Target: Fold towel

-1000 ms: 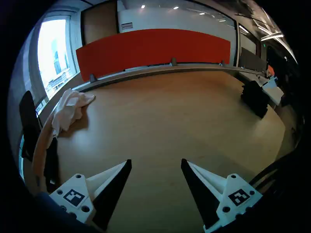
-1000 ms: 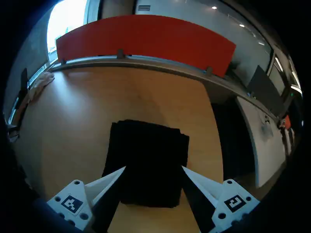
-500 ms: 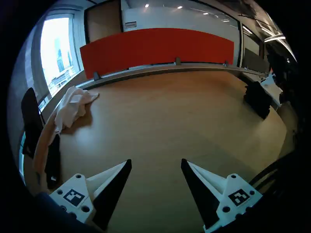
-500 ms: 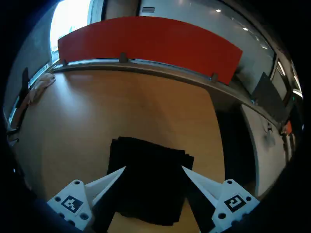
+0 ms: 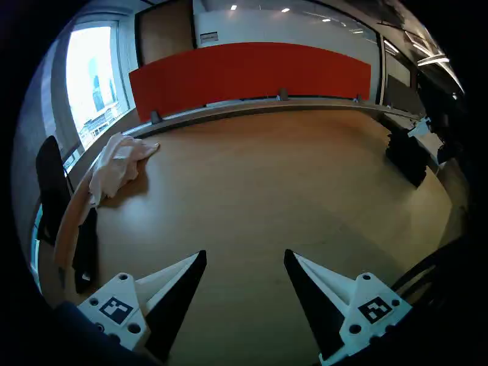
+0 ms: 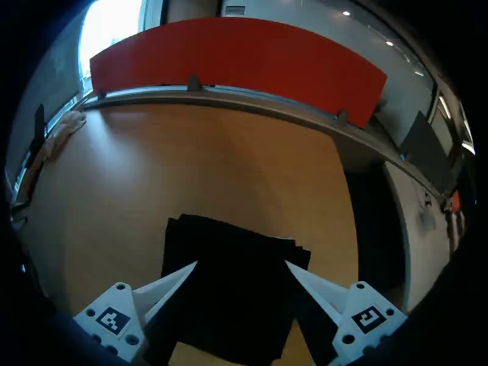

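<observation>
Below right claw: folded black towel on table; coded tags on fingers.

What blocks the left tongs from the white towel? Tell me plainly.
Nothing visible does. The left tongs hang open over the table. The white towel lies crumpled far off to their left, near the table's edge, with bare wood between them.

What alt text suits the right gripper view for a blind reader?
A folded black towel lies on a wooden table, framed by the open jaws of the right gripper. A red partition lines the far edge; a pale cloth sits far left.
</observation>
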`<state>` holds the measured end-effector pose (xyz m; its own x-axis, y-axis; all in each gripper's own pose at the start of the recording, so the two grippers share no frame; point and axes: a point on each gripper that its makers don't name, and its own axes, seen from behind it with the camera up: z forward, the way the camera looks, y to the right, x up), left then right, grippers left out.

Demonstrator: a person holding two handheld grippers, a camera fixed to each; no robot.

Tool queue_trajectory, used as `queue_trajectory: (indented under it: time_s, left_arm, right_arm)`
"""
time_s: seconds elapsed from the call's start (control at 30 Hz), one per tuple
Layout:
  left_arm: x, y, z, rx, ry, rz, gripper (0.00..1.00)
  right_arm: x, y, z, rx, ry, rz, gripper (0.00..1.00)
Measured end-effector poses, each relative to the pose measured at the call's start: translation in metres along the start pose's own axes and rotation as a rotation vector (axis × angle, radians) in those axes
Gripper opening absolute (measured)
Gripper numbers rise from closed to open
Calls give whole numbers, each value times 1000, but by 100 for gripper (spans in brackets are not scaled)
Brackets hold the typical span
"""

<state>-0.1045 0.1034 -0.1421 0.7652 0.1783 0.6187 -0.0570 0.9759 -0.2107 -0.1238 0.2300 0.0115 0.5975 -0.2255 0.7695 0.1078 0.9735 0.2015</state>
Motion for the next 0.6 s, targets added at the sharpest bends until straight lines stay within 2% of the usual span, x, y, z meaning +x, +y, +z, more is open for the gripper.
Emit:
queue_trajectory:
  time_s: [0.37, 0.6]
  left_arm:
    - [-2, 0, -1, 13, -11, 3, 94]
    - [0, 0, -1, 17, -10, 2, 94]
  right_arm:
    - [-11, 4, 17, 4, -25, 11, 91]
    - [-11, 4, 18, 8, -21, 16, 91]
